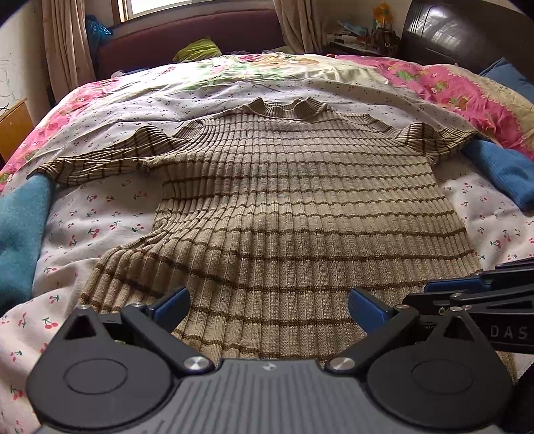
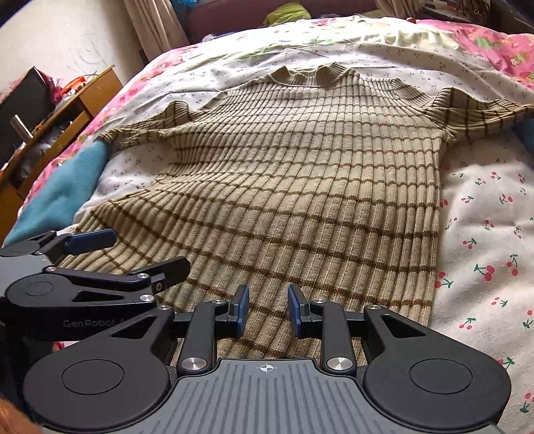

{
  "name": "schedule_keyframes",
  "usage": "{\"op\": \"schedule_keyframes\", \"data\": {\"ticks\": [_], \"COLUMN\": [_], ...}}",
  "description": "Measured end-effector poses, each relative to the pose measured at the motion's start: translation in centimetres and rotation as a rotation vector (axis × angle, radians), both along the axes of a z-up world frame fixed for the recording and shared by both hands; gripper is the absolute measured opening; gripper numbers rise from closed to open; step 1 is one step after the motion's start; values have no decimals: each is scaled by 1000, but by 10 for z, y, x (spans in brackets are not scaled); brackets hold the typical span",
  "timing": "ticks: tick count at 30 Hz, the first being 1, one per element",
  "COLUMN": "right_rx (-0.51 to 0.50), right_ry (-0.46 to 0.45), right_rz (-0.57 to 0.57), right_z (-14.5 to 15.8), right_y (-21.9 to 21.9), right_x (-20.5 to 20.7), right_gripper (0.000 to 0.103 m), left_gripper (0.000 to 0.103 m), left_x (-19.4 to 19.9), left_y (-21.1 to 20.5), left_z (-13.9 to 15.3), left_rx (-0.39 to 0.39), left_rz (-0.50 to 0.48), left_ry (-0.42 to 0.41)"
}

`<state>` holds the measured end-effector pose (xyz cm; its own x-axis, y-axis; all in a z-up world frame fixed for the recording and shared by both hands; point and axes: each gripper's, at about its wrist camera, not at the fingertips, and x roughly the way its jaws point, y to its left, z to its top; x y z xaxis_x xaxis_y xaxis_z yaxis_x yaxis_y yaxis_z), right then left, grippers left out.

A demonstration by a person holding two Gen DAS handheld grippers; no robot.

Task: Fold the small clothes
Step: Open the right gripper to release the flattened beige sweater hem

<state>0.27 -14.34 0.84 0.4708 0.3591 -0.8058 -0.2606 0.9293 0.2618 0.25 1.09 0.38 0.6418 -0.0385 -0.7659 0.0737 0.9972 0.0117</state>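
Observation:
A beige ribbed knit top with thin brown stripes point(image 1: 287, 200) lies flat and spread out on the bed, collar far, hem near me; it also shows in the right wrist view point(image 2: 293, 187). Its short sleeves reach out to both sides. My left gripper point(image 1: 268, 308) is open wide, hovering over the hem with nothing between its fingers. My right gripper point(image 2: 268, 310) is open with a narrower gap, also over the hem, to the right of the left one. The left gripper shows at the left of the right wrist view point(image 2: 116, 253), and the right gripper's fingers point(image 1: 467, 283) show at the right of the left wrist view.
The bed has a white cherry-print quilt point(image 1: 100, 217) and a pink floral cover point(image 1: 444, 86). Blue cloth point(image 1: 20, 233) lies under the left sleeve and more of it point(image 1: 504, 170) under the right. A wooden side table point(image 2: 66, 110) stands left; a dark headboard point(image 1: 467, 30) far right.

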Motion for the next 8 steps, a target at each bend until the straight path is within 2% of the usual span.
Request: {"op": "schedule_keyframes", "data": {"ticks": [8], "right_rx": [0], "right_ry": [3], "right_rz": [-10], "right_z": [0], "right_y": [0], "right_x": [-1], "right_gripper": [27], "left_gripper": [103], "left_x": [-1], "left_y": [0], "left_z": [0], "left_rx": [1], "left_rz": [-3], "left_ry": [-7]}}
